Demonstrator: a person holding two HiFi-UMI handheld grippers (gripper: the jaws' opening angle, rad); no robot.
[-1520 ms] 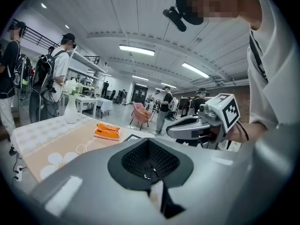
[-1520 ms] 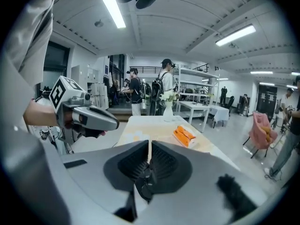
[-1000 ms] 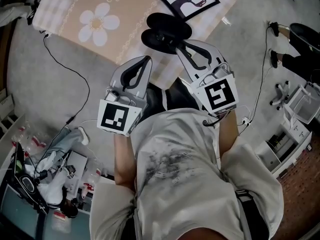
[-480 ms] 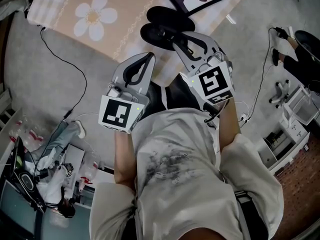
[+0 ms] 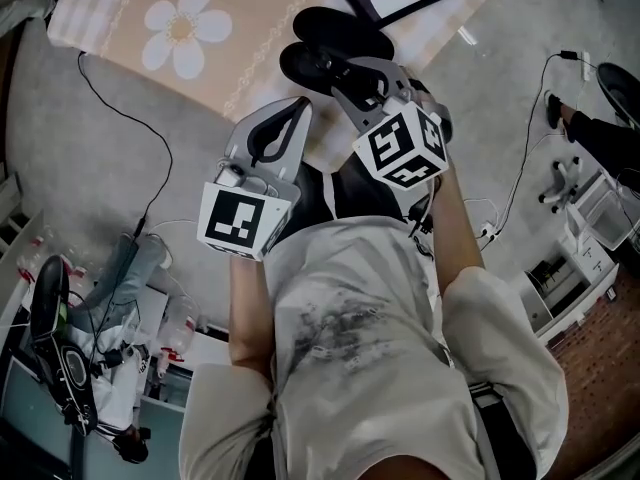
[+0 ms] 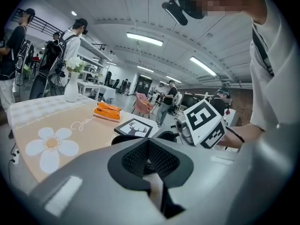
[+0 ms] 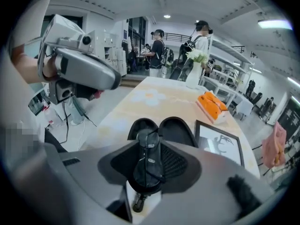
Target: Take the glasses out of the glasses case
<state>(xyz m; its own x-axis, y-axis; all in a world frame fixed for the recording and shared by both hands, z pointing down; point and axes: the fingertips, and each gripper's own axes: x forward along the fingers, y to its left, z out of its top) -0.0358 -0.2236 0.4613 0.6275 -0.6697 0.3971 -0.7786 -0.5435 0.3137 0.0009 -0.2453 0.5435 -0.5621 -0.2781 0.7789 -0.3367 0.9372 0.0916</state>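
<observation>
Between the right gripper [image 7: 149,146] jaws, just opened wide, sit dark folded glasses [image 7: 146,167]; left gripper [image 6: 149,143] jaws pressed together.

1. The right gripper's [image 7: 152,150] jaws have just been opening and stand wide apart.
2. Folded glasses [image 7: 146,172] sit between them, unsqueezed.
3. An open black case [image 7: 180,131] lies beyond on the table [image 7: 136,102], beside a framed picture [image 7: 218,144].
</observation>
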